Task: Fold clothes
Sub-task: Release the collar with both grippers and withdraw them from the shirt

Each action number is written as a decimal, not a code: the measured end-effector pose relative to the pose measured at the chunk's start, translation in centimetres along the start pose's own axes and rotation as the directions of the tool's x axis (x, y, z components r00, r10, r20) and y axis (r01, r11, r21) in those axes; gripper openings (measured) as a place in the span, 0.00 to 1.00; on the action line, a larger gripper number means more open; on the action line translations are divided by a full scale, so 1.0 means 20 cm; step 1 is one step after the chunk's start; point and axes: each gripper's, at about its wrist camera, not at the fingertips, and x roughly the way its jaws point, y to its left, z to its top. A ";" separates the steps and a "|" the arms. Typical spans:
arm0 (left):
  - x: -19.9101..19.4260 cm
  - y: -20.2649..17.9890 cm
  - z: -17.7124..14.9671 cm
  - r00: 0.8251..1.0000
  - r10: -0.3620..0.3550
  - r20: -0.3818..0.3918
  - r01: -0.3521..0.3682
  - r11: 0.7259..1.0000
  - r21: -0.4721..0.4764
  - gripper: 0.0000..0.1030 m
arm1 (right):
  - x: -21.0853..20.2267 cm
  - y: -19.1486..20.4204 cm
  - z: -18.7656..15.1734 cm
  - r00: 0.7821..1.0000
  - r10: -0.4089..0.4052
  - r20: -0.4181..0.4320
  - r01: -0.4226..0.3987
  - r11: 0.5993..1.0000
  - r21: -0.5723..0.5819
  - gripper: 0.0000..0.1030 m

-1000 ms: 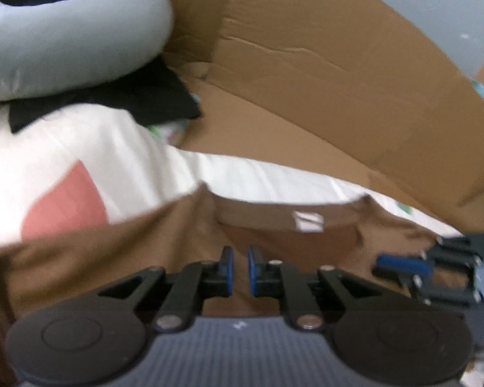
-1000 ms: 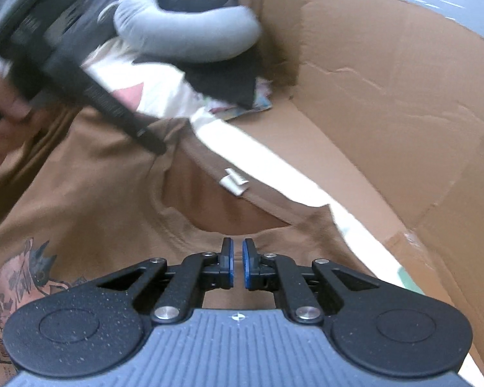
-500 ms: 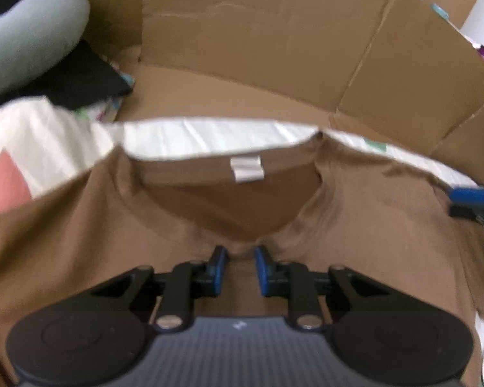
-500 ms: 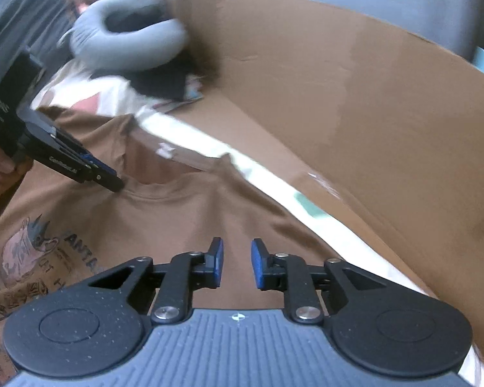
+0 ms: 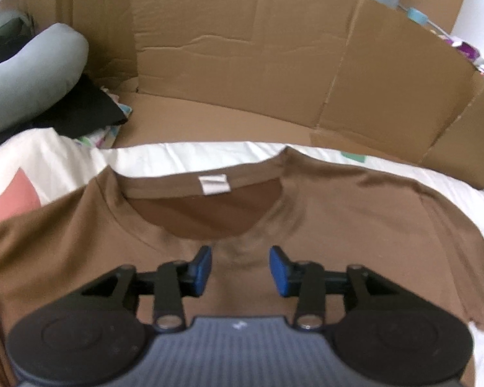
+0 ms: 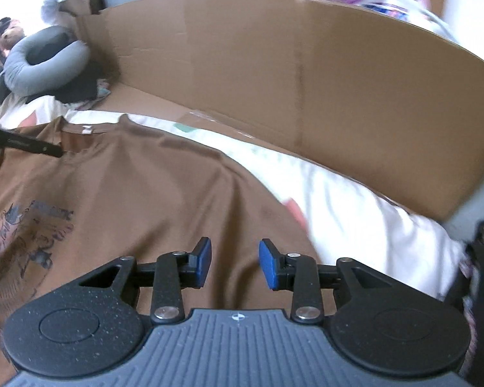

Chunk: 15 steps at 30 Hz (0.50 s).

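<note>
The brown T-shirt [image 5: 306, 225] lies spread face up on a white sheet [image 6: 355, 213], hemmed at the back by a cardboard wall [image 5: 258, 64]. The left gripper [image 5: 240, 271] below the collar and the right gripper [image 6: 234, 266] over the shoulder have just been opening, nothing between their jaws. Only the right wrist view shows the chest print [image 6: 25, 235]; a grey neck pillow [image 5: 32, 74] sits at the far left.

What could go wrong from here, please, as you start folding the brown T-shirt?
1. The left gripper hovers open at the brown T-shirt collar; it might pinch only the top layer.
2. The neck pillow and dark cloth crowd the left sleeve side, so a fold could catch them.
</note>
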 end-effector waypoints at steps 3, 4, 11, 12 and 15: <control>-0.07 -0.05 -0.04 1.000 -0.020 0.019 0.020 1.000 -0.009 0.48 | -0.03 -0.05 -0.05 1.000 -0.030 -0.001 0.031 0.999 0.022 0.39; -0.09 -0.06 -0.05 0.999 -0.027 0.024 0.028 1.000 -0.013 0.49 | -0.03 -0.06 -0.07 0.999 -0.042 -0.003 0.042 0.999 0.025 0.39; -0.15 -0.08 -0.17 0.999 -0.047 0.008 0.047 0.997 -0.064 0.51 | -0.01 -0.20 -0.14 0.993 -0.115 -0.014 0.115 0.989 0.088 0.38; -0.15 -0.07 -0.19 0.999 -0.049 0.001 0.049 0.996 -0.074 0.51 | 0.00 -0.23 -0.15 0.992 -0.125 -0.013 0.126 0.986 0.107 0.38; -0.16 -0.06 -0.25 0.999 -0.049 -0.016 0.048 0.995 -0.085 0.51 | 0.02 -0.29 -0.16 0.990 -0.139 -0.009 0.139 0.974 0.178 0.38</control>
